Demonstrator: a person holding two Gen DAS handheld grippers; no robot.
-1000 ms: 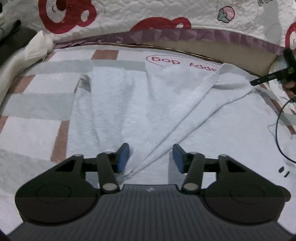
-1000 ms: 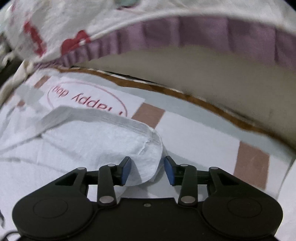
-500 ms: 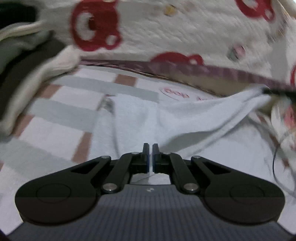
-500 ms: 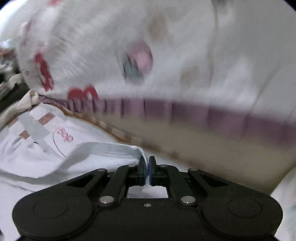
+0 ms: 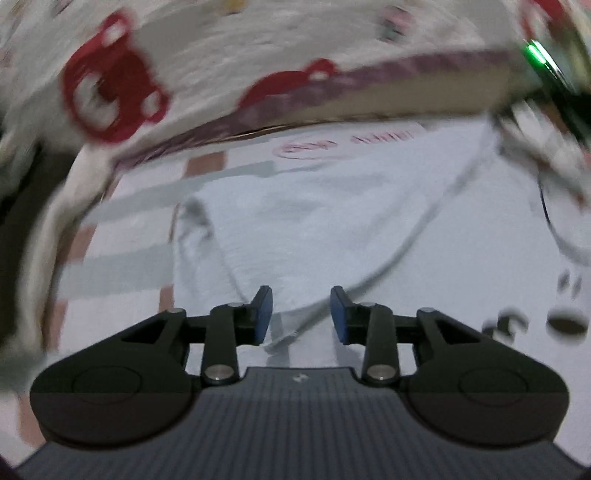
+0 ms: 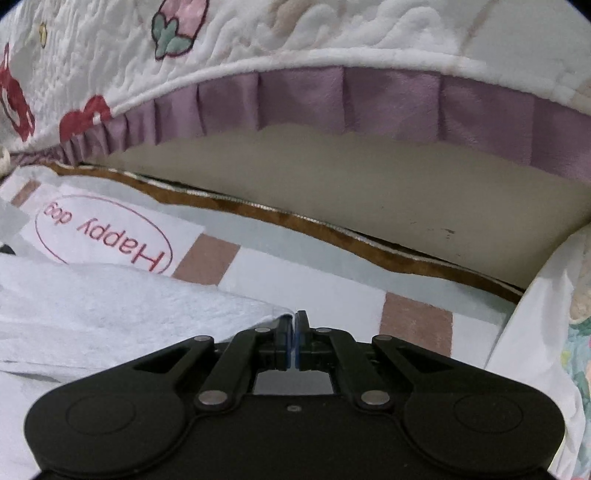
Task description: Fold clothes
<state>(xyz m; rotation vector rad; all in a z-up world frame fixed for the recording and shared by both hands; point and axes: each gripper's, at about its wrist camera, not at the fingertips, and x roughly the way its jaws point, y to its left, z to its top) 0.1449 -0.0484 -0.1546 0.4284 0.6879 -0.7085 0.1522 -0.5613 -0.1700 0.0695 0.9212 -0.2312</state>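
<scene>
White towel lies spread on the checked sheet, and our left gripper, clamped on its near corner half a second ago, is opening; that corner sits loose between parted pads (one fold laid, we judge). Our right gripper stays pinched on the far corner.

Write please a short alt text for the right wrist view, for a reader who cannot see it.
The right gripper is shut on a corner of a white towel, which lies over a checked sheet printed "Happy dog". Behind is a quilted cover with a purple frill.
</scene>
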